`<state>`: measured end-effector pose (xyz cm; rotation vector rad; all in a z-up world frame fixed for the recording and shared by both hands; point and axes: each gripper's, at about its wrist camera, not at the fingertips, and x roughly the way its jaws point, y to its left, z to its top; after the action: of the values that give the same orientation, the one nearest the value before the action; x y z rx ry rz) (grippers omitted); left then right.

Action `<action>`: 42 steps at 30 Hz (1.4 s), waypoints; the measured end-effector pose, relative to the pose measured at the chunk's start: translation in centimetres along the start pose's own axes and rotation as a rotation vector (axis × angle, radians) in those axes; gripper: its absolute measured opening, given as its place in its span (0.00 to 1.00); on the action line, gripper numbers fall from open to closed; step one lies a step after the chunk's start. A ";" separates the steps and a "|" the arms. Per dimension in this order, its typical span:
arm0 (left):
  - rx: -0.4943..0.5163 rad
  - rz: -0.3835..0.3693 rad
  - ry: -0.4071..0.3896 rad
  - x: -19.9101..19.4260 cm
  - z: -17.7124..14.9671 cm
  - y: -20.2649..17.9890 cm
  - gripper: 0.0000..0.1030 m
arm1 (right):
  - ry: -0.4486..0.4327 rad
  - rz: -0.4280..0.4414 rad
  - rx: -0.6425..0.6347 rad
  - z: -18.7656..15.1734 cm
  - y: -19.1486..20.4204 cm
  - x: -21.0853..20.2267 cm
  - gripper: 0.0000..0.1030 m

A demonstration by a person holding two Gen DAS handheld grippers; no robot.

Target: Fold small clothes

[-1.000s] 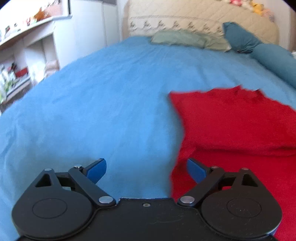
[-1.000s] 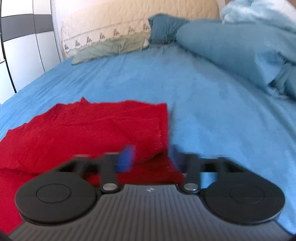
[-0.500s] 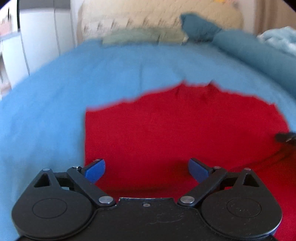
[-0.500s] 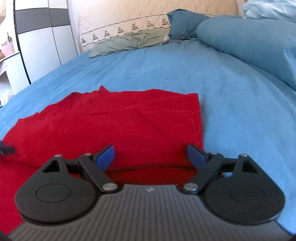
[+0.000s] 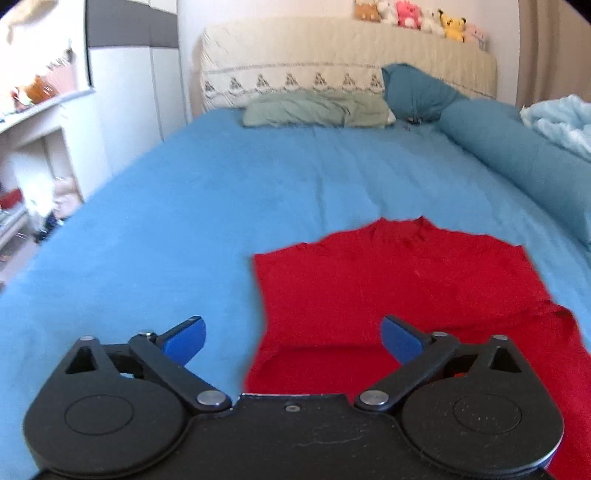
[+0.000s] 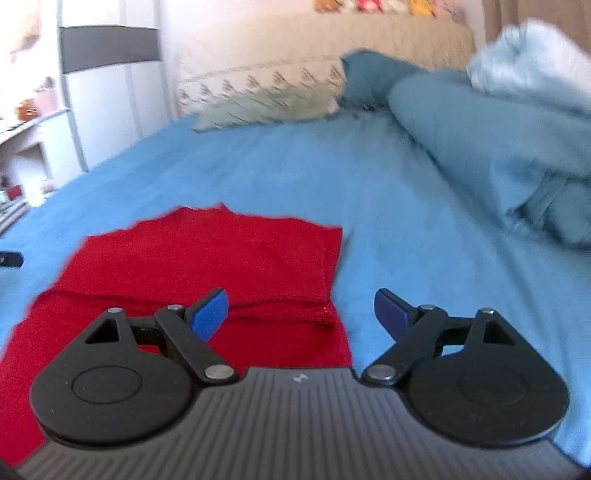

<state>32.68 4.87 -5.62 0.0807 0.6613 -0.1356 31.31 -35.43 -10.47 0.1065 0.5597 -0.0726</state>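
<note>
Left gripper point(image 5: 291, 338): matte black body, two round black discs flanking a flat centre plate, a small screw set in that plate's top edge. Black link arms pivot on silver rivets beside the plate and carry blue fingertips point(image 5: 184, 338). Triangular cut-outs sit above each disc. Right gripper point(image 6: 301, 315): same black discs, silver rivets and blue fingertips point(image 6: 210, 314), but its centre plate is grey, ribbed lengthwise, with a tiny white mark near the top edge.

Big blue bed point(image 5: 221, 206). Green pillow point(image 5: 314, 112) by cream headboard point(image 5: 332, 62). Dark blue pillows point(image 5: 417, 92) on right. Pale blanket point(image 6: 528, 62) bunched up. Soft toys point(image 5: 417, 16) on top. White cupboard point(image 5: 125, 92) at left.
</note>
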 end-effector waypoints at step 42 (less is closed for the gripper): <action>-0.076 -0.136 0.288 -10.5 -20.3 1.3 0.38 | 0.421 -0.051 0.111 -17.3 2.1 -13.6 0.51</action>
<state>12.40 9.60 -15.06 -0.0187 0.9591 -0.2321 10.95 -30.75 -17.67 0.2183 0.9790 -0.1326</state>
